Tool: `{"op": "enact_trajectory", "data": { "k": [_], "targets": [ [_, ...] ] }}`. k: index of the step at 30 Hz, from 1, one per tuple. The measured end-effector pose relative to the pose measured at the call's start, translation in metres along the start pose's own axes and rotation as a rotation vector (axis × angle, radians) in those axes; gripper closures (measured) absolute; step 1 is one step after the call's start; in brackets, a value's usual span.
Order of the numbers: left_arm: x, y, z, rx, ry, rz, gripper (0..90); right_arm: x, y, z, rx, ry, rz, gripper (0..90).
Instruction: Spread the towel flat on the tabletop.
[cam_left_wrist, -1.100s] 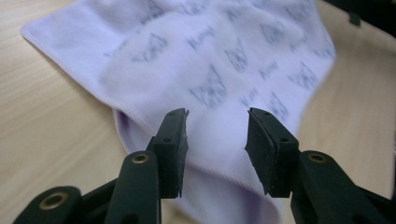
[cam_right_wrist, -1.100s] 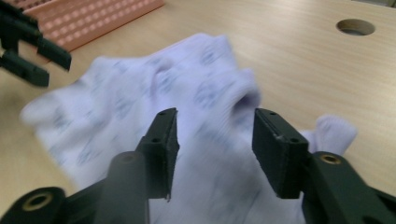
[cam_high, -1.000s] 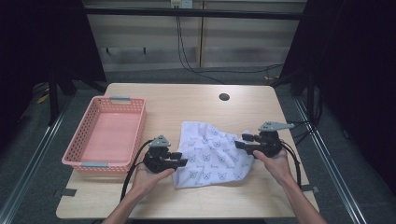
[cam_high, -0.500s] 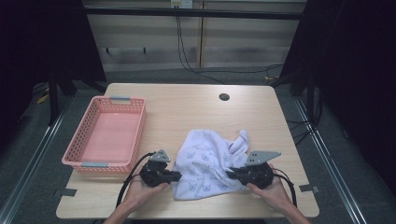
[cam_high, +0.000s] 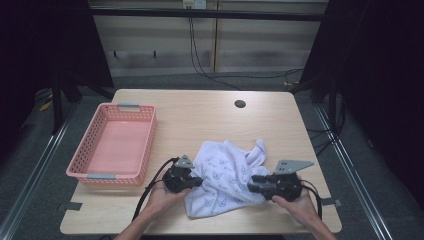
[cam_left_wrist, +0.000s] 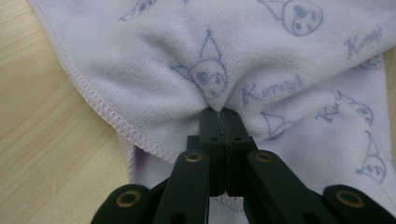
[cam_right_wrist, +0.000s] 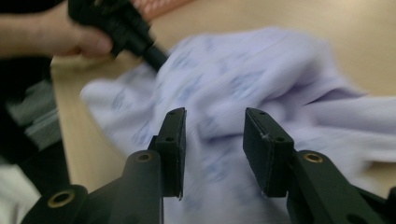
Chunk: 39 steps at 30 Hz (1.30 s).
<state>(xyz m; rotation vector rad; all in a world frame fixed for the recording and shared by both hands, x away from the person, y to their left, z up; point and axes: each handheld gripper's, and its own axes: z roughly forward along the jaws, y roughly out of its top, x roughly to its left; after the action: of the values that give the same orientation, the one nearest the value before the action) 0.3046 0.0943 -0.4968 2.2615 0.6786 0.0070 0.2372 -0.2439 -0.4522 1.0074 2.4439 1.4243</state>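
Note:
A pale lilac towel (cam_high: 227, 175) printed with small cartoon faces lies crumpled near the table's front edge. My left gripper (cam_high: 196, 181) is at the towel's left side, its jaws pressed shut on a pinch of the towel (cam_left_wrist: 205, 79). The right gripper (cam_high: 254, 183) sits at the towel's right side, jaws apart over the cloth with nothing clamped between them. From the right gripper view, the towel (cam_right_wrist: 261, 79) spreads out blurred beyond the open jaws, and the other hand and its gripper (cam_right_wrist: 156, 58) grip the far edge.
A pink plastic basket (cam_high: 90, 150) stands empty on the table's left side. A round cable hole (cam_high: 240, 104) lies in the wooden table (cam_high: 200, 115) near the back. Cables trail from both grippers toward the front edge.
Both grippers have drawn back toward the front edge, dragging the towel with them and bunching it. The right gripper's jaws now stand open over the cloth.

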Motion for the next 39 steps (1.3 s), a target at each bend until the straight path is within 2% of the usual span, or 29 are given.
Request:
{"op": "enact_trajectory", "data": {
  "k": [2,3,5,8,9,11,13,16,17,18,19,20,21,22,25,29,32,34,35,37,38,39],
  "targets": [
    [-0.001,0.0,-0.001,0.009,0.0,0.01,89.1,-0.013,0.009,-0.008,-0.037,-0.06,0.014,66.2],
    [-0.002,-0.001,-0.001,0.002,-0.001,0.014,89.2,-0.023,0.013,-0.01,-0.052,-0.089,0.036,68.1],
    [-0.001,-0.001,-0.002,0.006,-0.008,0.009,89.1,-0.043,0.018,-0.004,-0.038,-0.133,0.085,69.1],
    [0.002,-0.003,-0.002,-0.002,-0.028,-0.008,89.1,-0.066,0.022,0.022,0.048,-0.104,0.123,63.7],
    [0.002,-0.004,-0.003,-0.001,-0.029,-0.01,89.1,-0.068,0.022,0.032,0.081,-0.085,0.127,60.7],
    [0.001,-0.004,-0.003,-0.001,-0.023,-0.006,89.0,-0.068,0.021,0.048,0.119,-0.046,0.13,56.0],
    [0.002,-0.005,-0.004,0.002,-0.024,-0.012,89.0,-0.061,0.018,0.059,0.144,-0.019,0.105,52.4],
    [0.001,-0.007,-0.006,0.0,-0.025,-0.016,88.9,-0.048,0.013,0.066,0.187,-0.018,0.06,49.4],
    [0.001,-0.008,-0.007,-0.002,-0.025,-0.02,88.9,-0.043,0.01,0.068,0.219,-0.035,0.029,52.4],
    [0.0,-0.01,-0.009,0.008,-0.023,-0.015,88.9,-0.038,0.006,0.069,0.217,-0.06,-0.009,62.9],
    [0.0,-0.011,-0.011,0.01,-0.024,-0.02,88.9,-0.034,0.005,0.066,0.21,-0.064,-0.018,76.4],
    [-0.001,-0.013,-0.013,0.004,-0.026,-0.014,88.9,-0.031,0.005,0.062,0.196,-0.09,-0.024,82.7],
    [-0.001,-0.015,-0.015,0.011,-0.029,-0.015,89.0,-0.03,0.005,0.058,0.184,-0.109,-0.024,84.3],
    [-0.001,-0.018,-0.017,0.005,-0.035,-0.021,88.9,-0.029,0.005,0.053,0.164,-0.118,-0.032,85.0],
    [-0.003,-0.023,-0.022,0.011,-0.035,-0.016,88.9,-0.035,0.008,0.028,0.086,-0.17,-0.008,85.4],
    [-0.006,-0.028,-0.027,0.013,-0.041,-0.017,88.9,-0.044,0.011,-0.011,-0.035,-0.244,0.045,85.7],
    [-0.011,-0.032,-0.031,0.029,-0.058,-0.01,88.9,-0.049,0.005,-0.036,-0.077,-0.282,0.074,85.7],
    [-0.016,-0.036,-0.034,0.044,-0.086,-0.011,88.8,-0.049,-0.002,-0.04,-0.049,-0.295,0.073,85.5],
    [-0.018,-0.038,-0.036,0.05,-0.101,-0.019,88.7,-0.047,-0.008,-0.04,-0.028,-0.286,0.075,85.4],
    [-0.024,-0.04,-0.039,0.045,-0.125,0.003,87.1,-0.042,-0.02,-0.036,0.016,-0.275,0.076,85.1],
    [-0.026,-0.038,-0.042,0.043,-0.123,0.026,83.6,-0.041,-0.026,-0.034,0.032,-0.27,0.082,84.9],
    [-0.025,-0.034,-0.047,0.021,-0.121,0.027,79.4,-0.04,-0.031,-0.032,0.049,-0.273,0.079,84.8]
  ]
}}
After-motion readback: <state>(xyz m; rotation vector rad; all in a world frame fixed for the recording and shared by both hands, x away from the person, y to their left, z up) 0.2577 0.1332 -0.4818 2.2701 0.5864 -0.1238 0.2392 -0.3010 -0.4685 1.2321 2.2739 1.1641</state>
